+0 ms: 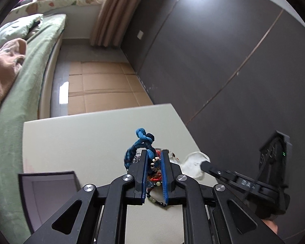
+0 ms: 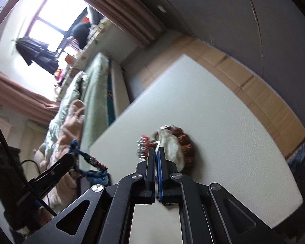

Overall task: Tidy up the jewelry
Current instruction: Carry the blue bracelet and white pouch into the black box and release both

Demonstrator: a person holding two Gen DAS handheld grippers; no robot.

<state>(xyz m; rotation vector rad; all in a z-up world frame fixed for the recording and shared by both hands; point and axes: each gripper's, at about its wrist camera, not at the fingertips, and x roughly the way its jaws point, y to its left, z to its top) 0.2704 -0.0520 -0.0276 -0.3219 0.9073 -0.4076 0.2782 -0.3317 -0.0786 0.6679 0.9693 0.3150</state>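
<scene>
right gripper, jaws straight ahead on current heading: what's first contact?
Probably the white cloth item: the right gripper appears shut on its edge already. Just past that sit the brown beaded bracelet and the red-and-silver trinkets, then bare white tabletop. Depth is unclear.

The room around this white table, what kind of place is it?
Most likely a bedroom at home: a bed with green bedding stands beside the white table, pink-brown curtains hang by a bright window, and dark clothing hangs there.
</scene>
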